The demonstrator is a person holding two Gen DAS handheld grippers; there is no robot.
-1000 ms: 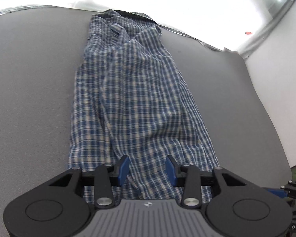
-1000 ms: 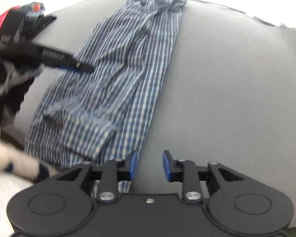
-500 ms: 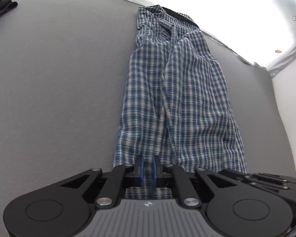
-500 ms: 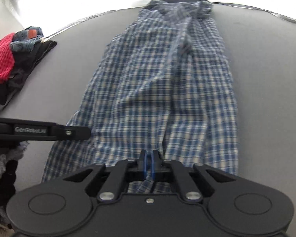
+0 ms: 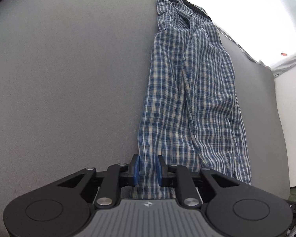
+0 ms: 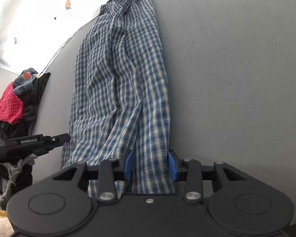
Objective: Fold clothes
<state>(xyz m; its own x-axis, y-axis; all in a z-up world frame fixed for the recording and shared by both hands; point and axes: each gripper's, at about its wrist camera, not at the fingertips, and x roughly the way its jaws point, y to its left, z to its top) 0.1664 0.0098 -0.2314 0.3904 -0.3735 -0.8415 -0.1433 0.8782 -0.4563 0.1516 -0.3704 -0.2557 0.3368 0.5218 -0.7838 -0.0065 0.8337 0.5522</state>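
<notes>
Both grippers, clamped on the hem half a second ago, now stand parted: left gripper [image 5: 147,167] narrowly, right gripper [image 6: 150,165] wider, plaid shirt [image 5: 189,98] between each pair, stretching ahead as a long strip on the worktop [image 5: 69,79], lengthwise folded, crosswise folds seemingly left.
</notes>
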